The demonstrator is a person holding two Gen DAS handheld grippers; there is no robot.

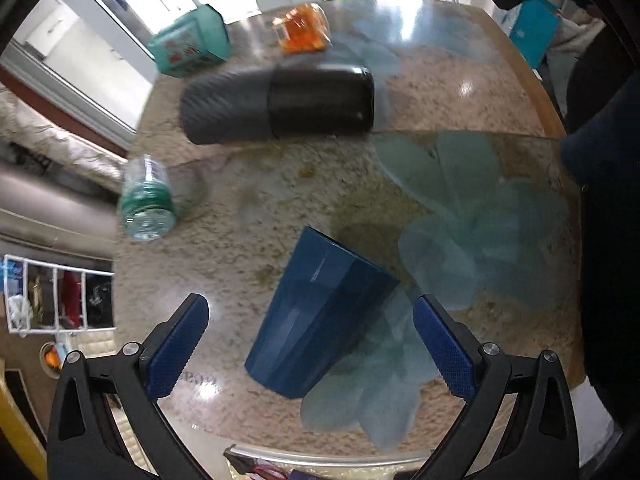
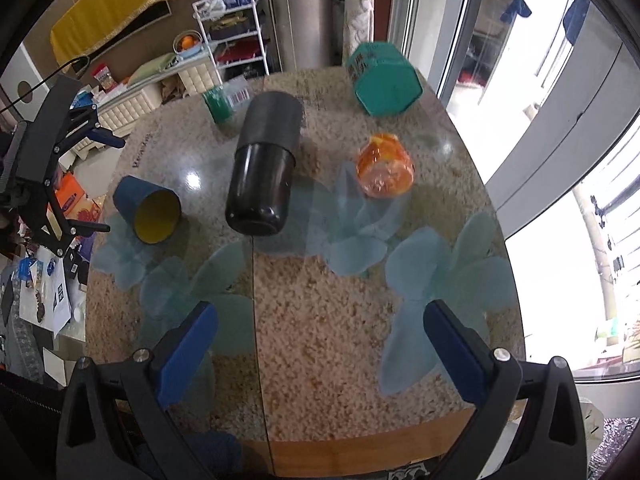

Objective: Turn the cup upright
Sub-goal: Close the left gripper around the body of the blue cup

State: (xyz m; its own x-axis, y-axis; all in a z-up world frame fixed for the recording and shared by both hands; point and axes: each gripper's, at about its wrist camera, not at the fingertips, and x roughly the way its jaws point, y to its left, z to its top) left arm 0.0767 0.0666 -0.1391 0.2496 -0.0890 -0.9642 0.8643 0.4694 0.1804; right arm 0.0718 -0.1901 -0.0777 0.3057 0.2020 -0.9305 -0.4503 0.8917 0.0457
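A blue faceted cup [image 1: 320, 316] with a yellow inside lies on its side on the table. In the right wrist view the cup [image 2: 146, 210] shows at the left with its mouth facing the camera. My left gripper [image 1: 310, 344] is open, hovering just over the cup, one finger on each side, not touching. It also shows in the right wrist view [image 2: 92, 184] at the left edge beside the cup. My right gripper [image 2: 320, 344] is open and empty above the table's near part, well away from the cup.
A big black flask [image 2: 264, 164] lies on its side mid-table. A green plastic bottle [image 1: 146, 200], an orange jar [image 2: 384, 168] and a teal hexagonal tin [image 2: 384, 80] also lie on the table [image 2: 320, 320]. Shelves and clutter stand beyond the table edge.
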